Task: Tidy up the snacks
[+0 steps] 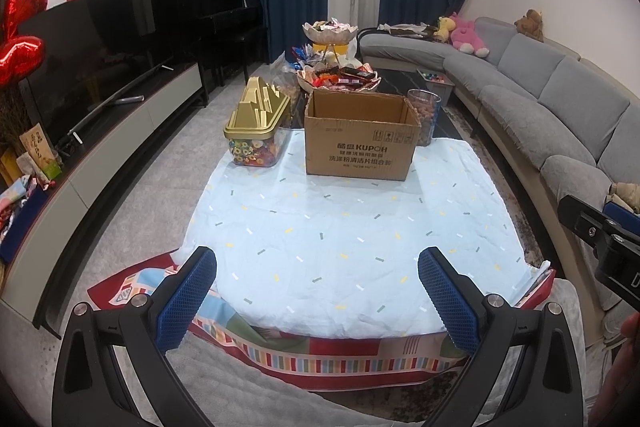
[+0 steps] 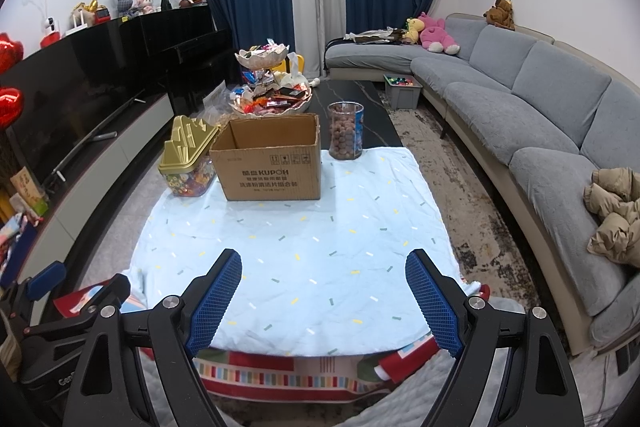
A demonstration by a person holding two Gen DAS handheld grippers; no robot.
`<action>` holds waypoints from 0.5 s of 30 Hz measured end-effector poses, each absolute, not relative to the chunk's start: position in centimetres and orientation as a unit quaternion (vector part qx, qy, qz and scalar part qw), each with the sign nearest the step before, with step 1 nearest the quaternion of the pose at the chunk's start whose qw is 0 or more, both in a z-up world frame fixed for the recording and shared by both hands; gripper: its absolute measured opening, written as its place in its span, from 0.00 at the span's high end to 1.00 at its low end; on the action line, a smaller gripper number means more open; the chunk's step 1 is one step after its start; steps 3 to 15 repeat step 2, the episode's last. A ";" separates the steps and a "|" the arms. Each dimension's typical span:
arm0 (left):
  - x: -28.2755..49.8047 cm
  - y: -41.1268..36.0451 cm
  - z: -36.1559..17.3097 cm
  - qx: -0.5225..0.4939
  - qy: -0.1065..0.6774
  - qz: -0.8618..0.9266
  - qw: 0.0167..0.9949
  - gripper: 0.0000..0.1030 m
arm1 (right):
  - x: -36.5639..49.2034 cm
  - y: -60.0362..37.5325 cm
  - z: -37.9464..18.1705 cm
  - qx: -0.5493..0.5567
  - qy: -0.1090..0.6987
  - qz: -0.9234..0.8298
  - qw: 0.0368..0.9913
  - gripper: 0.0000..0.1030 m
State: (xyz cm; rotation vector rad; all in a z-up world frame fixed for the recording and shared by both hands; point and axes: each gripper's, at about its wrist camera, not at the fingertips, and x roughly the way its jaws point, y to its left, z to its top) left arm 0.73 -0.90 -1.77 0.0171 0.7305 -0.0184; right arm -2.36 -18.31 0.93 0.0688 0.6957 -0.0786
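An open cardboard box (image 1: 360, 137) (image 2: 270, 157) stands at the far end of the light blue cloth (image 1: 344, 239) (image 2: 296, 239). Left of it is a clear candy tub with a gold lid (image 1: 258, 131) (image 2: 186, 159). Right of it is a clear jar of brown round snacks (image 1: 425, 119) (image 2: 346, 131). Behind them a tiered bowl stand holds wrapped snacks (image 1: 338, 77) (image 2: 272, 99). My left gripper (image 1: 318, 297) is open and empty over the near edge of the cloth. My right gripper (image 2: 324, 301) is open and empty there too.
A grey sofa (image 2: 540, 115) curves along the right, with a tan jacket (image 2: 616, 215) on it. A TV and low cabinet (image 1: 100, 99) run along the left. A striped red cloth (image 1: 320, 355) lies under the blue one. The right gripper's body (image 1: 604, 239) shows at the left view's edge.
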 end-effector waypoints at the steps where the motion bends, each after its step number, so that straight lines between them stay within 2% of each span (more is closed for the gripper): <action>1: 0.7 -0.9 -1.7 0.009 0.357 -0.010 0.934 0.00 | -2.4 -18.3 0.9 0.034 0.341 -0.038 0.939 0.18; 15: 0.8 -1.0 -1.8 0.010 0.357 -0.011 0.934 0.00 | -2.4 -18.3 0.9 0.034 0.342 -0.039 0.938 0.18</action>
